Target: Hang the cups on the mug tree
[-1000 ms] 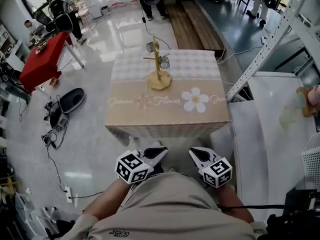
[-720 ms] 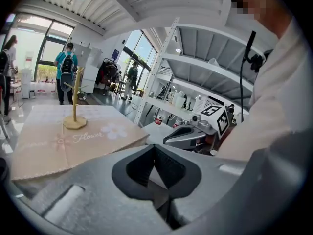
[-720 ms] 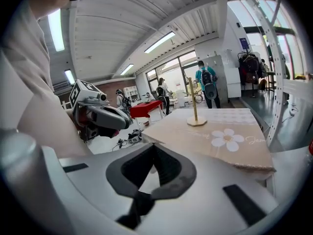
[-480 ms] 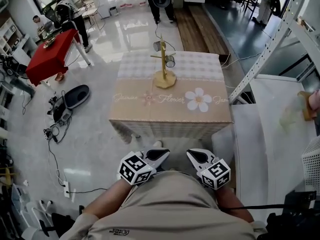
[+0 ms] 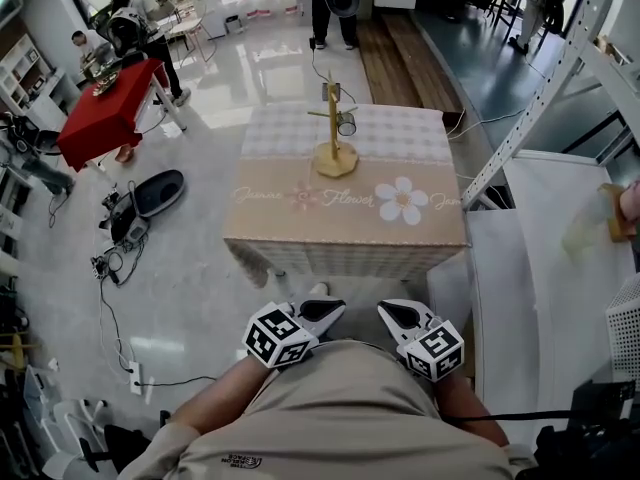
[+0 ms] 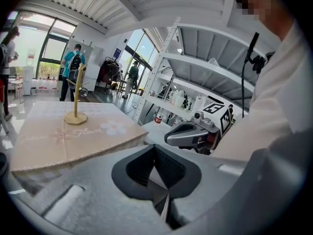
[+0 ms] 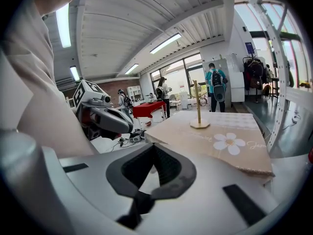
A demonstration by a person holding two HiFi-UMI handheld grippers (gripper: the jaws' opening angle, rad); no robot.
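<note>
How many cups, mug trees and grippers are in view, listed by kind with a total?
Cups: 2
Mug tree: 1
Grippers: 2, the left gripper and the right gripper
Total: 5

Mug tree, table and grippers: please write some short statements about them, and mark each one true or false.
1. The mug tree stands on the table. True.
2. The left gripper holds a cup. False: its jaws are shut with nothing between them.
3. The right gripper is shut and empty. True.
4. Both grippers reach over the table. False: they are close to the person's body, short of the table's near edge.
5. The table's cloth is red. False: it is beige with a white flower.
</note>
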